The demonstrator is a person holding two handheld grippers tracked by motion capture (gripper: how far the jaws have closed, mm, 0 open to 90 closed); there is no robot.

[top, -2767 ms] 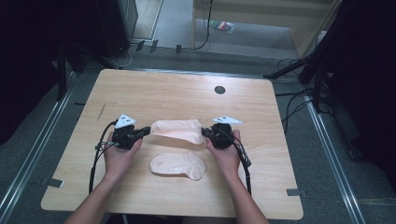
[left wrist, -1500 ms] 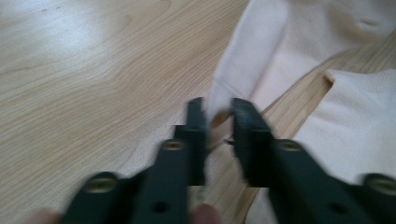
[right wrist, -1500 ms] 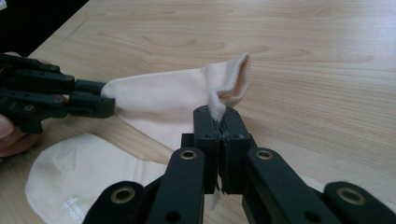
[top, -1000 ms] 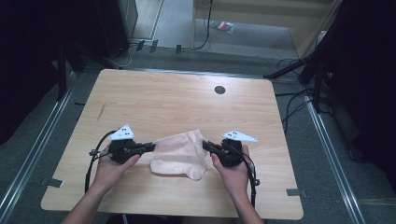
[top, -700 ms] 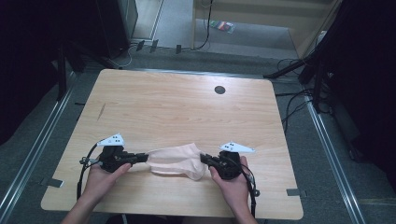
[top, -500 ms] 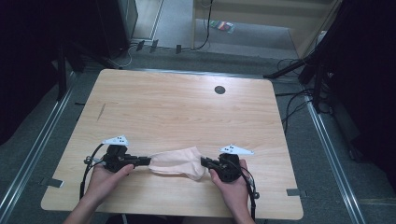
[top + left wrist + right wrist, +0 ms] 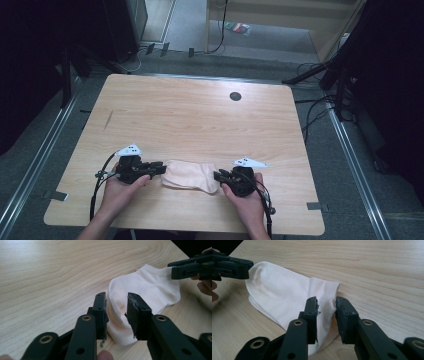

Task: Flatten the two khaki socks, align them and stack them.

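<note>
A pale cream sock [image 7: 190, 175] lies flat near the front edge of the wooden table [image 7: 200, 115], on top of a second one of the same colour. My left gripper [image 7: 161, 167] is at its left end. In the left gripper view its jaws [image 7: 116, 296] have just been opening and now stand a little apart, with the sock's [image 7: 150, 287] rounded end loose between them. My right gripper [image 7: 217, 175] is at the right end. Its jaws [image 7: 325, 300] have also just been opening, and the sock's [image 7: 282, 295] cuff edge lies slack in the gap.
A dark round hole [image 7: 235, 96] sits in the table's far middle. The socks lie close to the table's front edge. Cables [image 7: 320, 107] run over the floor to the right of the table, and a metal rail [image 7: 45, 150] runs along its left.
Both grippers carried the stretched sock toward me and down onto the other sock. Their jaws, shut on its ends half a second ago, now stand apart, and the sock rests slack.
</note>
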